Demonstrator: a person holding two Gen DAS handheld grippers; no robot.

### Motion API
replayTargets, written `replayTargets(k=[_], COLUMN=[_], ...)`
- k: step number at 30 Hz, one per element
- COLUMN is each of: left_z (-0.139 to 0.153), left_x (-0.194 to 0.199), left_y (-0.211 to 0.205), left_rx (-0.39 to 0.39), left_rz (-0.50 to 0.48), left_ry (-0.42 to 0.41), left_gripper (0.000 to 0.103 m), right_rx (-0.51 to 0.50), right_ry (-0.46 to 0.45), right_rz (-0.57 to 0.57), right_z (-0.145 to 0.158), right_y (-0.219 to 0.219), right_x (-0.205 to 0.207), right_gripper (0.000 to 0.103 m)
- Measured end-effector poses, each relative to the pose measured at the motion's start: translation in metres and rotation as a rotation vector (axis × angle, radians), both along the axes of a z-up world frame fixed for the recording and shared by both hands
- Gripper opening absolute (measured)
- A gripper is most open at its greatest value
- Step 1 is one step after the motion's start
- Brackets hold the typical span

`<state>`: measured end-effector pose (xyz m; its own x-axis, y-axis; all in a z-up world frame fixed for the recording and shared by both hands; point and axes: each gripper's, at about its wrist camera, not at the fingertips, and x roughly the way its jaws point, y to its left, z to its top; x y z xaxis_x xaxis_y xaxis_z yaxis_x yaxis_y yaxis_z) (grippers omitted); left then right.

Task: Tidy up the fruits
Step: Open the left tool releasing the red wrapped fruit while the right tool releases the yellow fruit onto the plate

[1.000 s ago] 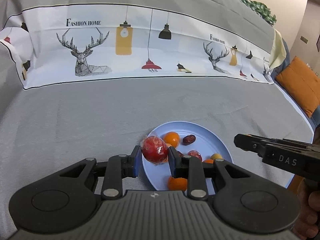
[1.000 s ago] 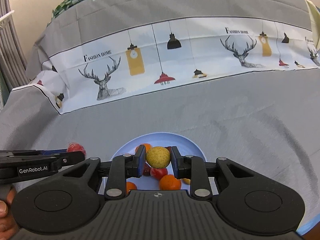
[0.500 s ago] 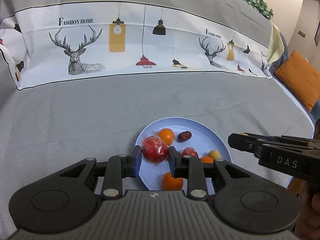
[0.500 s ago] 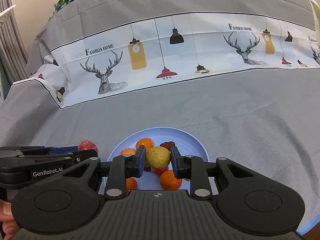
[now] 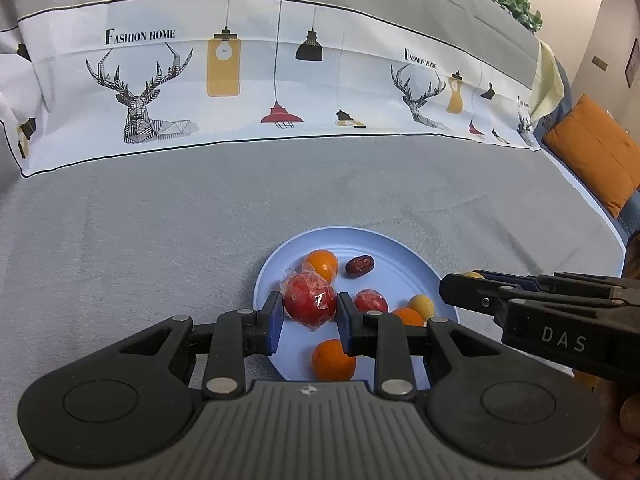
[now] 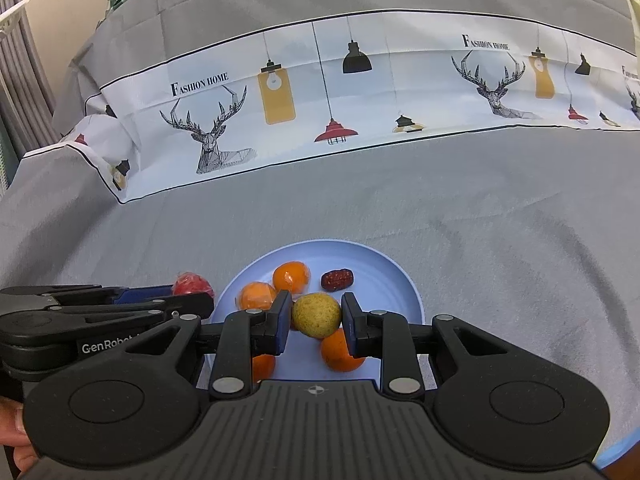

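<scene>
From my left wrist, my left gripper pinches a wrapped red fruit over the blue plate's left rim, ready to drop. From my right wrist, my right gripper pinches a yellow fruit above the plate's middle, clear of the oranges.

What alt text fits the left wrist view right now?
The left gripper holds a plastic-wrapped red fruit above a blue plate of oranges, a date and other small fruit on a grey cloth. The right gripper enters from the right.
</scene>
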<state>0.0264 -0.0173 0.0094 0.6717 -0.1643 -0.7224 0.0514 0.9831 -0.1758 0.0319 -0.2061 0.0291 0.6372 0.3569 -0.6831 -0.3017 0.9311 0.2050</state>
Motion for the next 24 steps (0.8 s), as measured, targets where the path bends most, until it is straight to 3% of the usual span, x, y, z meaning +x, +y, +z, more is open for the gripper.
replayTargets(k=[24], left_z=[-0.011], left_x=[0.005], left_y=[-0.009], left_rx=[0.028], left_rz=[-0.015], left_ry=[0.013], left_gripper=[0.031], right_rx=[-0.042], right_ry=[0.026], right_rz=[0.021], right_z=[-0.006], right_y=[0.005], right_x=[0.0], right_gripper=[0.028])
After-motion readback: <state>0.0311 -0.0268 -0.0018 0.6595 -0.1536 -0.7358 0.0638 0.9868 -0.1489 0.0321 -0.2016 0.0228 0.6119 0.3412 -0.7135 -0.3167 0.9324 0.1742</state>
